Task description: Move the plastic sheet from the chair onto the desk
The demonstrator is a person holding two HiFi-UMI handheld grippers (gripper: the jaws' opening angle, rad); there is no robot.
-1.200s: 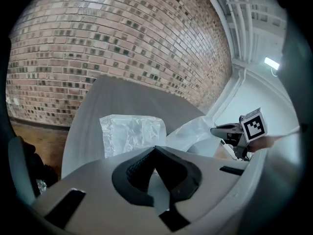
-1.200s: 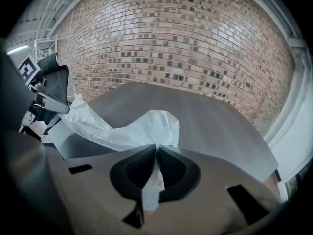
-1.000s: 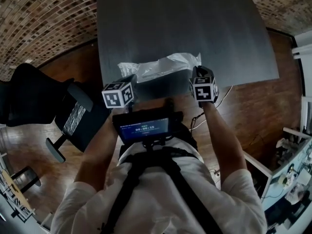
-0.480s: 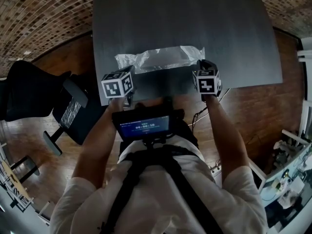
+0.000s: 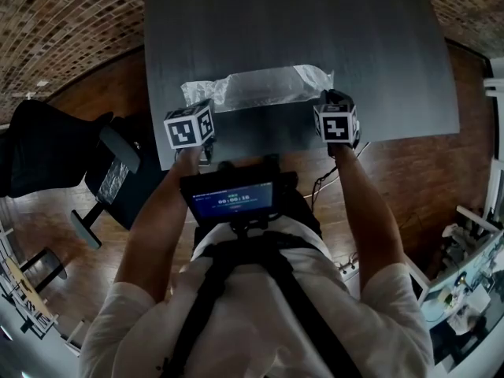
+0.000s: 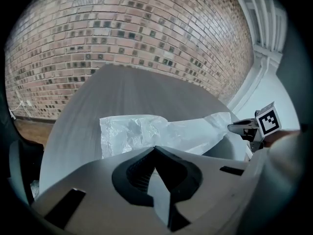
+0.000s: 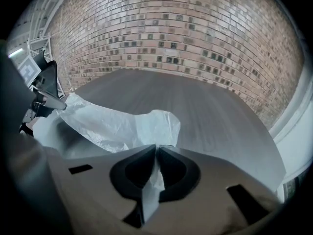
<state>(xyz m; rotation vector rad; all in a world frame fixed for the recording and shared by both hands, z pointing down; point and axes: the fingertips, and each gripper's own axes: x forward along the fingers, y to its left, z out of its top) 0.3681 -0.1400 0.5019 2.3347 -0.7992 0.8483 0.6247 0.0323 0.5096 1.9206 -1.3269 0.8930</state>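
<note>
The plastic sheet (image 5: 256, 87) was laid on the counter (image 5: 299, 22), between the left gripper (image 5: 198, 105) and the right gripper (image 5: 325, 98). The chair (image 5: 47, 148) was set to the counter's left.

I see brick wall (image 5: 71, 22) along far side, mixed light and dark bricks. Wooden floor (image 5: 409, 164) reddish-brown, glossy planks. Thin cable (image 5: 319, 186) trails over floor, right of centre. White shelving (image 5: 472, 266) with small clutter at lower right. White frame (image 5: 494, 85) at right edge. Rack (image 5: 24, 298) lower left, contents too small to tell.
</note>
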